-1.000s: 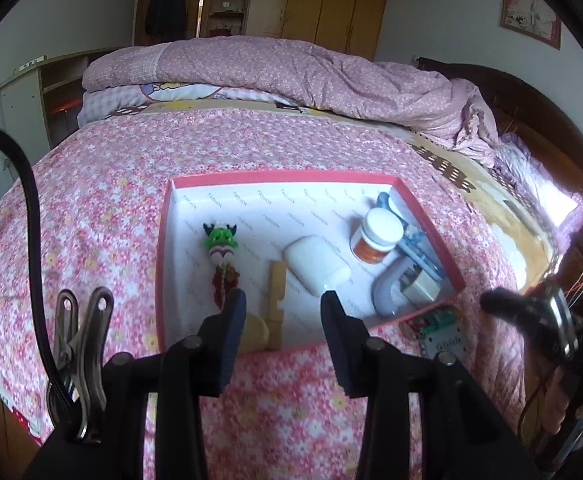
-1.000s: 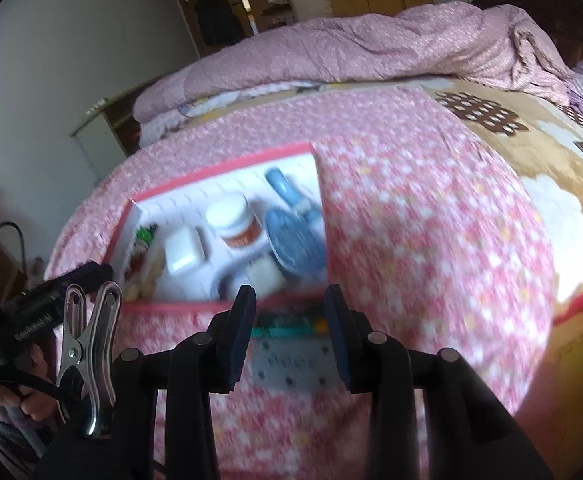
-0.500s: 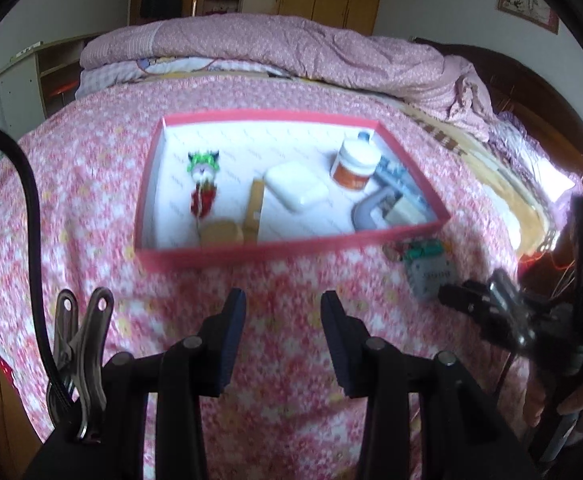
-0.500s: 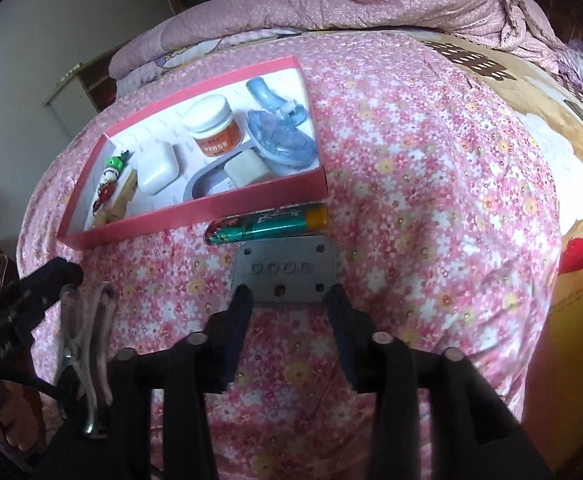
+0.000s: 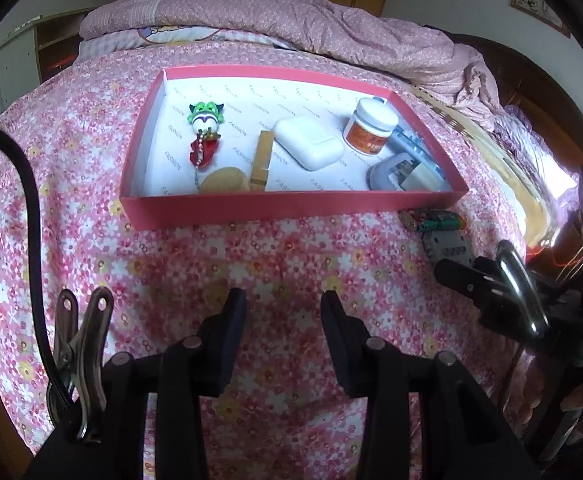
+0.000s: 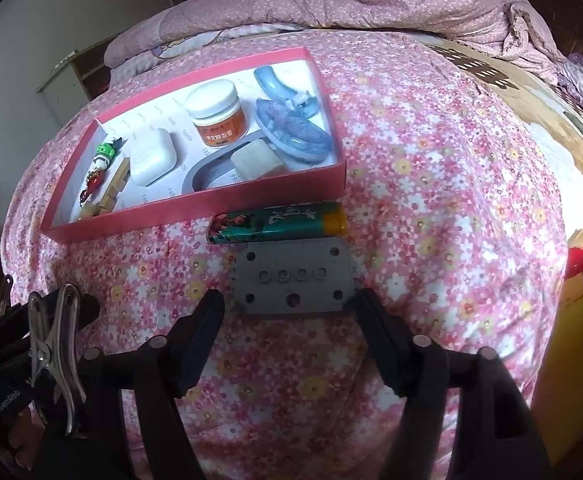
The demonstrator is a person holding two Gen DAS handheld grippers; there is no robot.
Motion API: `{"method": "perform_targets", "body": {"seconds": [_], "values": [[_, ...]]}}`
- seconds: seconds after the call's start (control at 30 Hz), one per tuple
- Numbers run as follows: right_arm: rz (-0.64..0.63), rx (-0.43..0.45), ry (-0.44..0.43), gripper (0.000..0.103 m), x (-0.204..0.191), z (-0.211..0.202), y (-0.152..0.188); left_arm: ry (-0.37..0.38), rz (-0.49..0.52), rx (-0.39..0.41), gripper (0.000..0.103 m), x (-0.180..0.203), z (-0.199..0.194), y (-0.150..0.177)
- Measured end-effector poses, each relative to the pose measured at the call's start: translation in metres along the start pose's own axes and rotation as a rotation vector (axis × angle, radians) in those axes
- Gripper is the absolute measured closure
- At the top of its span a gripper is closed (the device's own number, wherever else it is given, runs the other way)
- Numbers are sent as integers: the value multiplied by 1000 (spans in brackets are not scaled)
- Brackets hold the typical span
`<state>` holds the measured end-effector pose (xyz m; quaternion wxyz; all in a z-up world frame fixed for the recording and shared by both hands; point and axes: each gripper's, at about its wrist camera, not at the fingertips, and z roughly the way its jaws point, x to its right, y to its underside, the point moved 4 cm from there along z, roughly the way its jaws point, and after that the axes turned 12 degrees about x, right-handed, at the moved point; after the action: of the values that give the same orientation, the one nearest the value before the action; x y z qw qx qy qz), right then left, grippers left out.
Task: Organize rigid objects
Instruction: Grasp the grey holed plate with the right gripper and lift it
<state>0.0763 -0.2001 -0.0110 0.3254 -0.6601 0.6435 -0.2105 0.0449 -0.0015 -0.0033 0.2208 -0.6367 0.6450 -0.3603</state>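
A pink box (image 5: 291, 208) (image 6: 195, 208) sits on the flowered bed and holds a green-headed keychain (image 5: 205, 128), a wooden piece (image 5: 262, 160), a white case (image 5: 309, 143) (image 6: 152, 158), an orange jar (image 5: 369, 128) (image 6: 216, 116), a blue piece (image 6: 291, 124) and a grey part (image 6: 211, 170). A green lighter (image 6: 279, 222) (image 5: 435, 219) and a grey plate with holes (image 6: 293, 280) (image 5: 447, 245) lie on the bed by the box's near right corner. My right gripper (image 6: 291, 316) is open just behind the plate. My left gripper (image 5: 283, 312) is open and empty, in front of the box.
A folded pink quilt (image 5: 291, 12) lies at the far end of the bed. A dark wooden bed frame (image 5: 531, 80) runs along the right. A cabinet (image 5: 23, 52) stands at the far left. The bed's edge is close behind both grippers.
Both grippers have drawn back and up from the box. The right gripper's jaws have opened wider, with the grey plate now just ahead of them.
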Motion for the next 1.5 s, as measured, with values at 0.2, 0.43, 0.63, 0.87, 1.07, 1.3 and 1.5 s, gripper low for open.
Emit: {"method": "perform_targets", "body": {"seconds": [0.2,0.43,0.63,0.87,1.07,1.3,1.5], "values": [[-18,-1,23,30,-2,1,-2,4,-10,-6,62,-3,1,0],[15,-17,41,28,10,4,-4,-7,-1,-10,62,0,3,1],[-89,-36,67,23,-5,9,0,-9,3,-12,61,0,3,1],[-105,-32,69,32,-1,7,0,-37,37,-25,61,5,5,1],[-74,-30,-42,34,8,-2,0,-66,86,-40,61,15,7,1],[-68,-6,-82,34,33,-22,-18,-25,137,3,53,53,1,-16],[-21,10,-122,34,61,-32,-55,83,92,-12,43,93,4,-30]]}}
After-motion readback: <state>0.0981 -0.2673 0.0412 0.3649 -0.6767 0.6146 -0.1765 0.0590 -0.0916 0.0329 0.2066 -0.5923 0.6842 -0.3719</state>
